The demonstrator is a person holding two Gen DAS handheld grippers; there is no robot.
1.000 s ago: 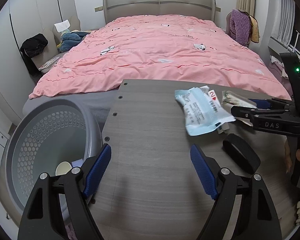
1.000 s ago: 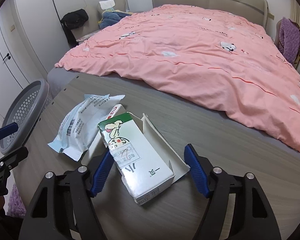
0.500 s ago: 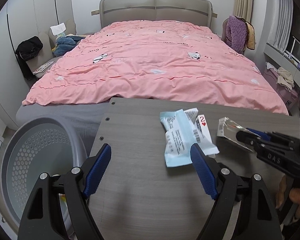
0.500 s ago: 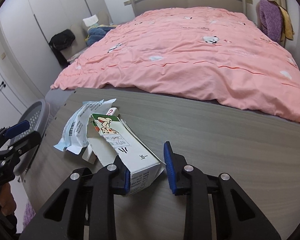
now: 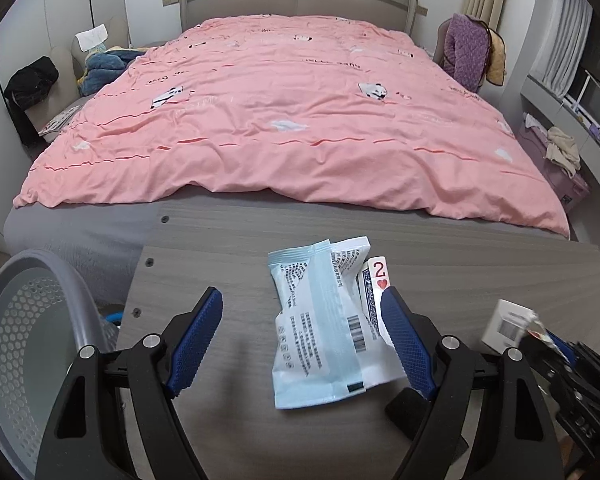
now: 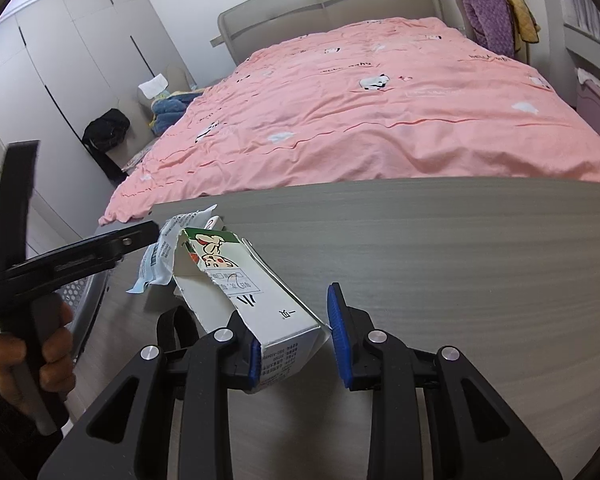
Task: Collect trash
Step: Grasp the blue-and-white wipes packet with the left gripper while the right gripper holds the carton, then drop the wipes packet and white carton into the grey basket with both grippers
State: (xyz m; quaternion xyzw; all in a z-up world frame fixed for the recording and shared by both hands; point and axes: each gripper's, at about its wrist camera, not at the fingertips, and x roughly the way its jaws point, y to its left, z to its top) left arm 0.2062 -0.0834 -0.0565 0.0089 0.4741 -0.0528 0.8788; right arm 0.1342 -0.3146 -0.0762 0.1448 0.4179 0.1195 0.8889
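A crumpled light-blue wrapper lies on the grey table, with a two-of-hearts playing card tucked under its right side. My left gripper is open, its blue pads on either side of the wrapper's near half. My right gripper is shut on the near end of a torn white milk carton and holds it tilted, lifted off the table. The carton also shows at the right edge of the left wrist view. The wrapper lies beyond the carton.
A grey perforated basket stands on the floor at the table's left edge. A bed with a pink duvet lies right behind the table. A chair with purple clothes stands at the far right.
My right gripper closed on the milk carton and lifted it. My left gripper moved right from the basket, so its open fingers now flank the blue wrapper.
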